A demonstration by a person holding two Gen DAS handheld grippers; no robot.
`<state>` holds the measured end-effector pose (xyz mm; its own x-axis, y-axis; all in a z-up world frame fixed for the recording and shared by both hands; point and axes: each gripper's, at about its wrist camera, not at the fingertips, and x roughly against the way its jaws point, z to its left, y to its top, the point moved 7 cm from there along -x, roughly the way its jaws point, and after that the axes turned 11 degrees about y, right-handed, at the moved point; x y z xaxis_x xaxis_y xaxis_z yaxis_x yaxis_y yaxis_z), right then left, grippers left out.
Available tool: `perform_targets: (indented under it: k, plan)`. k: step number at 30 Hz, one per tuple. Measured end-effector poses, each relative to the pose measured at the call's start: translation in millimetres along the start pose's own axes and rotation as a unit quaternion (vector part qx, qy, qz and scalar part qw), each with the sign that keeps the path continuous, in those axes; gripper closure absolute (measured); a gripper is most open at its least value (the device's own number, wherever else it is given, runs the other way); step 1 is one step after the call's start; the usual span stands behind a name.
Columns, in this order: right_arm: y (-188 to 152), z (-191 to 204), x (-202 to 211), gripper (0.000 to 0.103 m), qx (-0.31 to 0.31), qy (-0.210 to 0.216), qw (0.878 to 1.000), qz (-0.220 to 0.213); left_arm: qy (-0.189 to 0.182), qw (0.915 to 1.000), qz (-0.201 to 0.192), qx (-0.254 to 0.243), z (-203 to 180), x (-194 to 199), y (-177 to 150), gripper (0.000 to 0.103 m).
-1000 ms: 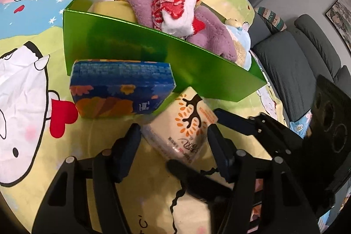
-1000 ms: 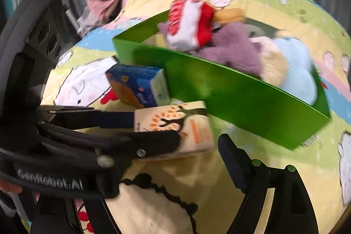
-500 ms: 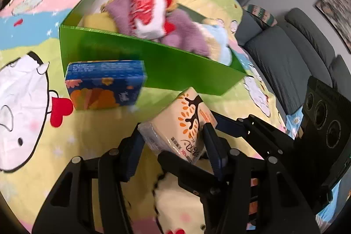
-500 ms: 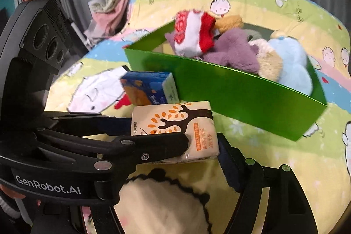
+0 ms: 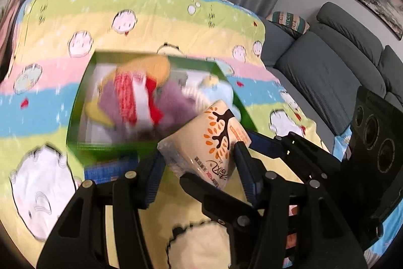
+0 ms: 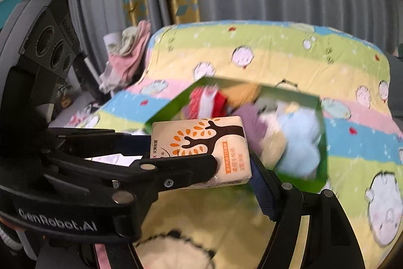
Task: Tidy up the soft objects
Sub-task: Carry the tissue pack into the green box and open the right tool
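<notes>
**Kid:** Why is the tissue pack [image 5: 211, 140] up in the air?

**Helper:** The left gripper [image 5: 199, 165] holds it. A finger presses on each side, so the jaws stand about half open around the pack. They are loosening a tiny bit right now, but the pack sits between them and does not drop.

**Kid:** And the right gripper [image 6: 236, 173]?

**Helper:** Its jaws are wide. One finger [image 6: 264, 193] sits just beside the end of the pack. The other finger I cannot find, so I cannot tell if it squeezes the pack.

**Kid:** Where does the pack go?

**Helper:** I think into the green box [image 5: 98, 150]. It sits on the cartoon bedsheet [image 5: 151, 14] and is full of soft things, like a red and white sock [image 5: 136, 97] and a light blue plush [image 6: 299, 140]. The pack hangs over the near edge of the box, so maybe it just needs to go a little further and down.
</notes>
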<state>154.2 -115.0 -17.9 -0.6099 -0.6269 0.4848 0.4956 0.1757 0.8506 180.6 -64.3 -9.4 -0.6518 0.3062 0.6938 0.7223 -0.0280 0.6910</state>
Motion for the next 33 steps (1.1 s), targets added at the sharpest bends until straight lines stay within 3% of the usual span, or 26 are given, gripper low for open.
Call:
perform_targets:
  k: [6, 10, 14, 18, 24, 33]
  plan:
    - [38.5, -32.3, -18.6, 0.028, -0.008, -0.009, 1.0, -0.015, 0.013, 0.9999, -0.001, 0.001, 2.7, -23.1, 43.9, 0.047]
    - [54.6, -53.2, -40.9, 0.027, -0.019, -0.023, 1.0, -0.01, 0.046, 0.9988, 0.001, 0.017, 14.8, -44.0, 66.2, 0.02]
    - [56.2, -64.5, -54.4, 0.026, -0.01, -0.063, 0.998, 0.009, 0.088, 0.9958, 0.005, 0.025, 30.0, -54.7, 71.7, 0.013]
    - [49.2, -64.8, -45.6, 0.026, -0.015, -0.06, 0.998, 0.0, 0.118, 0.993, -0.003, 0.011, 38.6, -49.3, 66.7, 0.011]
    - [37.9, -58.1, -23.3, 0.026, -0.014, -0.067, 0.998, -0.007, 0.133, 0.9908, -0.027, -0.006, 38.6, -29.6, 62.9, 0.01]
    - [21.8, -22.6, 7.8, 0.026, -0.008, -0.02, 0.999, -0.025, 0.148, 0.9877, -0.051, -0.003, 47.3, 5.1, 43.5, 0.01]
